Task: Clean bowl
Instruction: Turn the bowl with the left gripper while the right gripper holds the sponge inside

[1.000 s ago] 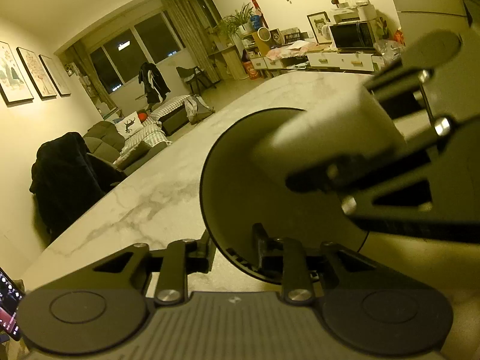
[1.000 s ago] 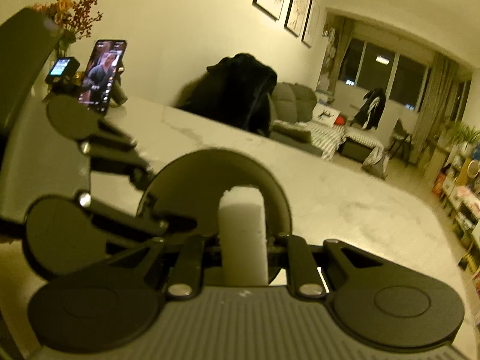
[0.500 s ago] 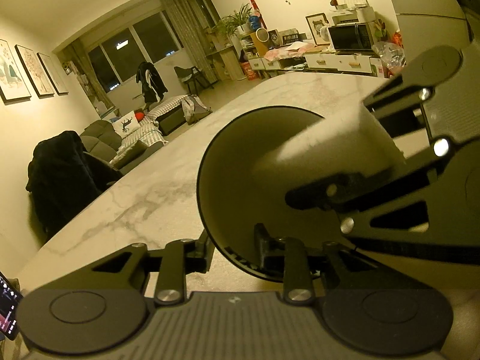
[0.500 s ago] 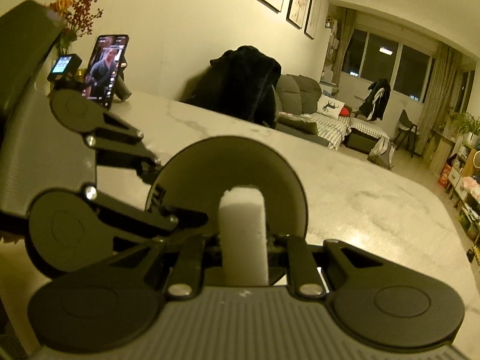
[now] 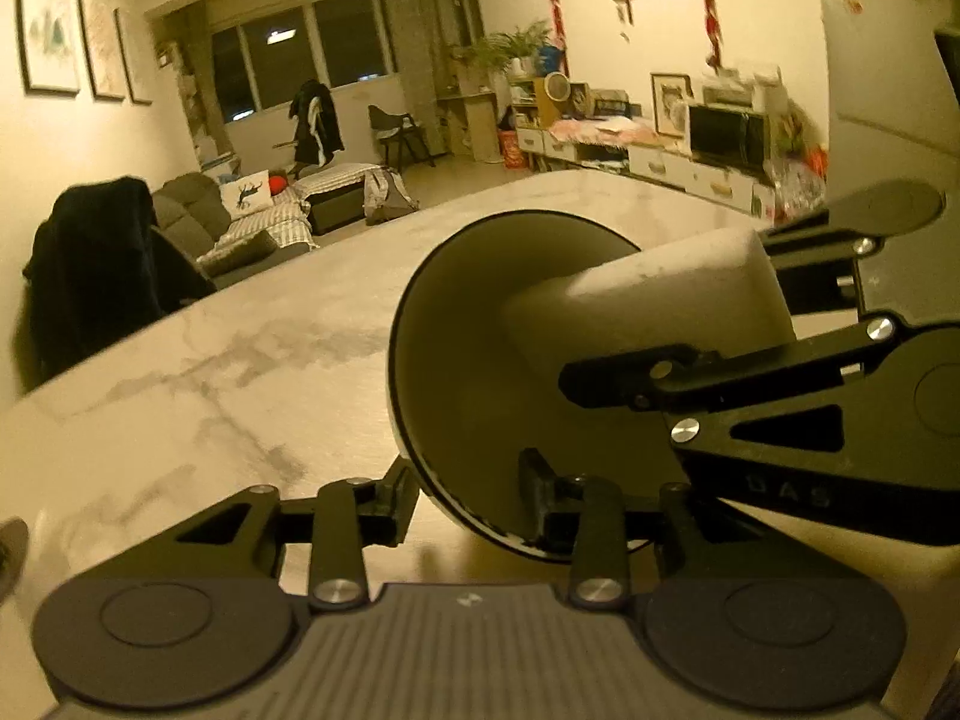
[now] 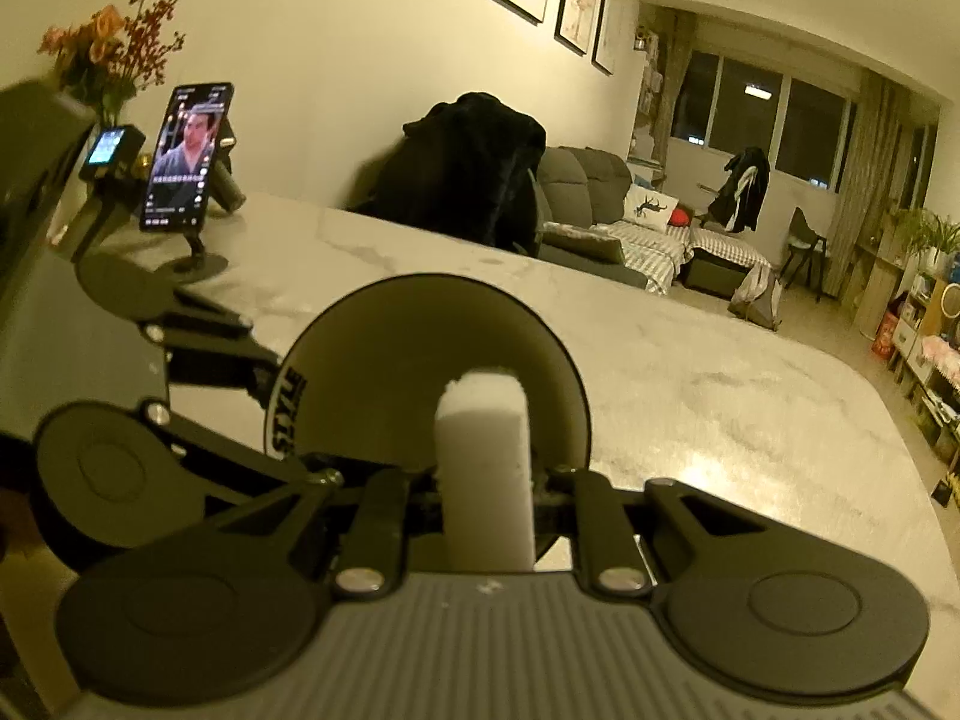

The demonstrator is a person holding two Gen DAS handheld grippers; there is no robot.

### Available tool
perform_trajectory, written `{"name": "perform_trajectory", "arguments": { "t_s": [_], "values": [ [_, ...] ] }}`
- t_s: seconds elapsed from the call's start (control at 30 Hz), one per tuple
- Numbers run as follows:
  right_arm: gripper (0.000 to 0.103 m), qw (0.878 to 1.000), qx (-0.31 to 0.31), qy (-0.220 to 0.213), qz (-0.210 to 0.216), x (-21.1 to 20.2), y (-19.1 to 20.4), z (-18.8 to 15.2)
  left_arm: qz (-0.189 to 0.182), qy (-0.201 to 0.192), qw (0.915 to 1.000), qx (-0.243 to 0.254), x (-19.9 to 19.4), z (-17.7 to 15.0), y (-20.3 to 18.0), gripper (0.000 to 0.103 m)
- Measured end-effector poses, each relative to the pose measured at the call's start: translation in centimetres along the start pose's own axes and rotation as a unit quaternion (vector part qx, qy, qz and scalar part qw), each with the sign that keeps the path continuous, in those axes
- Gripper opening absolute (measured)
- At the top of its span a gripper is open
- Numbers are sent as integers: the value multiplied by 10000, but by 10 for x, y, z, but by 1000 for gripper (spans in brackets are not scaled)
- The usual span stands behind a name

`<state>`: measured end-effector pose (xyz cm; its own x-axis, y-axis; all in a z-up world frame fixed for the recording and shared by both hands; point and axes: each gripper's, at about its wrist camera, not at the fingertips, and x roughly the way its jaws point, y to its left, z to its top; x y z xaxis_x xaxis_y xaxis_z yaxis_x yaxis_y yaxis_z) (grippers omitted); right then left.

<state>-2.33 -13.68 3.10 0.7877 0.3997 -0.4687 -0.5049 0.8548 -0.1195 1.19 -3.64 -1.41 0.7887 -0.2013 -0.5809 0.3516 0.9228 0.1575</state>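
The wiping stage looks to be under way rather than finished: the bowl stands tipped on its edge above the marble worktop, its hollow turned toward the right gripper, and a white sponge block reaches into that hollow. Whether the inside is clean yet cannot be told in this yellow light; no dirt or foam shows. A rinse or a set-down probably remains.

The right gripper is clamped tight on the sponge, which stands upright between its jaws at 12 o'clock in the right wrist view, with the bowl's hollow just behind it. The sponge's tip appears to touch the inner wall, though contact is hard to confirm.

The left gripper straddles the bowl's lower rim, one finger outside the wall at about 10 o'clock, the other inside at about 2 o'clock. Its jaws have just been opening, with the rim between them, and a gap now shows beside the outer finger, so the hold looks slack. The bowl may slip if the sponge pushes hard.
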Motion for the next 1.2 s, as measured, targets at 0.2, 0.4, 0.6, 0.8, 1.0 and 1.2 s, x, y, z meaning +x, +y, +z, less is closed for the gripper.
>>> {"name": "perform_trajectory", "arguments": {
  "t_s": [0.2, 0.4, 0.6, 0.8, 1.0, 1.2],
  "values": [
    [17, 9997, 257, -17, 16, -2, -9, -3, -281, 51, 9969, -729, 6, -2, 11, 60],
    [17, 9990, 437, -46, 86, -3, -15, -5, -210, 119, 9952, -953, 8, 1, 16, 91],
    [17, 9984, 549, -62, 138, -3, -18, -6, 52, 280, 9929, -1152, 9, 4, 18, 102],
    [17, 9982, 583, -76, 148, -5, -20, -8, 150, 281, 9917, -1242, 5, 3, 15, 102],
    [18, 9987, 494, -91, 91, -7, -17, -5, 247, 353, 9897, -1368, 1, 4, 12, 102],
    [18, 9996, 272, -114, -33, -10, -13, -4, 234, 161, 9902, -1366, -4, 1, 11, 77]
  ]
}}
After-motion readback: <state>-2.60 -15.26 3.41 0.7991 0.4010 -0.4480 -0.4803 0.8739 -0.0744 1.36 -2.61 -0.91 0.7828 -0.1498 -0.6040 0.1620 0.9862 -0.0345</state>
